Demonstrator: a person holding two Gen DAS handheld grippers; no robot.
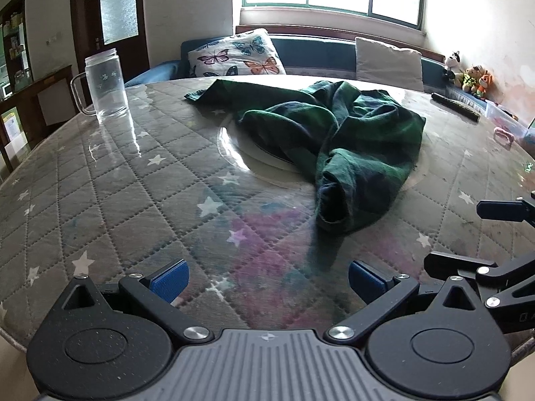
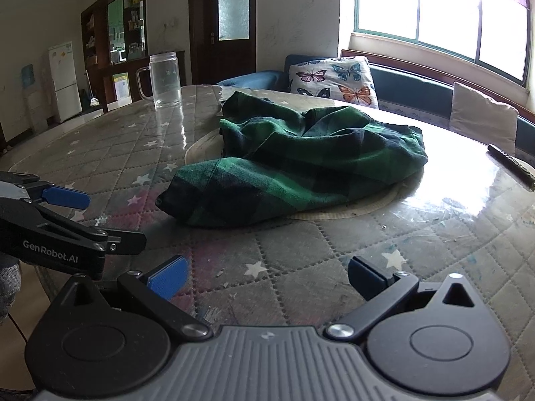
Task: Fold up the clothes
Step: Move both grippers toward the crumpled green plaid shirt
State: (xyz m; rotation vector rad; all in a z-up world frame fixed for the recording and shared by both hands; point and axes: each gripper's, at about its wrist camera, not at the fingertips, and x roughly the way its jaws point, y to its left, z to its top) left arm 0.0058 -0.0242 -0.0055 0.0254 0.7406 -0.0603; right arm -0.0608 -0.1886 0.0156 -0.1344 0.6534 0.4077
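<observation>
A green and dark blue plaid garment (image 1: 334, 133) lies crumpled in a heap at the middle of the round table, partly over a glass turntable (image 1: 234, 147). It also shows in the right wrist view (image 2: 301, 163). My left gripper (image 1: 267, 282) is open and empty, low over the near table edge, short of the garment. My right gripper (image 2: 265, 279) is open and empty, also near the table edge, short of the garment. The right gripper's fingers show at the right edge of the left wrist view (image 1: 501, 210). The left gripper shows at the left of the right wrist view (image 2: 67, 197).
The table (image 1: 100, 200) has a quilted star-patterned cover under clear film. A clear glass mug (image 1: 105, 87) stands at the far left. A dark stick-like object (image 1: 456, 106) and a clear plastic box (image 1: 505, 117) lie at the far right. A bench with pillows (image 1: 237, 53) runs behind the table.
</observation>
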